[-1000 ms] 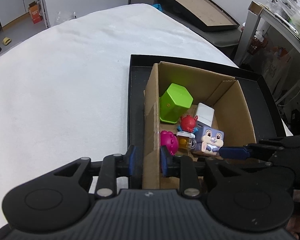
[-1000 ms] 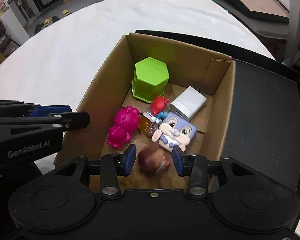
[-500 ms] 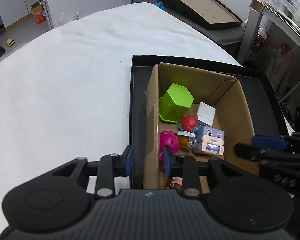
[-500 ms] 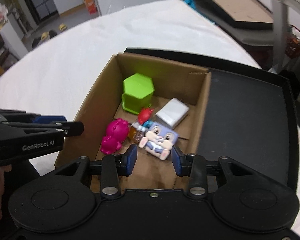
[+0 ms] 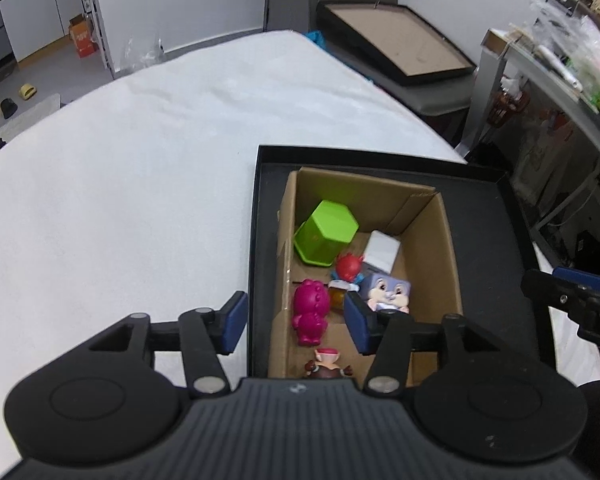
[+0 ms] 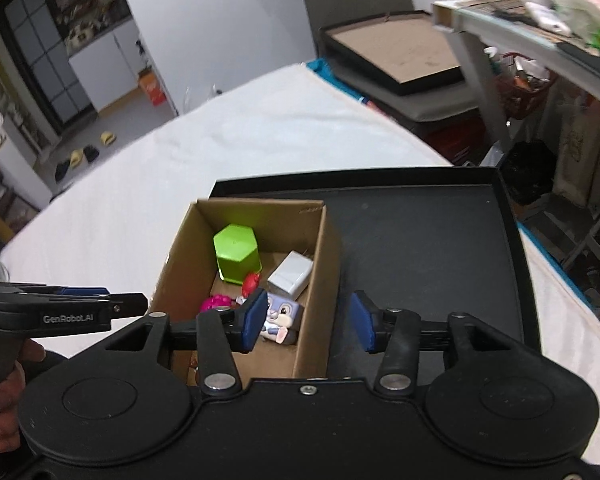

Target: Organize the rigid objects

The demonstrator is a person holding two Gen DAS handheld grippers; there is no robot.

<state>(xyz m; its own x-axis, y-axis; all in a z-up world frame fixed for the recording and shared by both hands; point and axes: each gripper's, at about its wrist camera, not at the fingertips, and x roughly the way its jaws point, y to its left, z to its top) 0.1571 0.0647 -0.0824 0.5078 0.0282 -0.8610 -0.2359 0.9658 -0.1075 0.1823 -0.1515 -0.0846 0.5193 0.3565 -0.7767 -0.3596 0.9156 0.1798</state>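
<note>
Both wrist fisheyes look steeply down from close above, sharing the cardboard box [image 5: 432, 236] [image 6: 318, 264] of toys.

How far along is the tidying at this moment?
Done: six toys lie in the brown cardboard box, including the green hexagonal block, magenta figure and brown figurine. In hand: nothing; the left gripper and right gripper, jaws just opened, are empty. Left: no loose toys visible on the white table.
</note>
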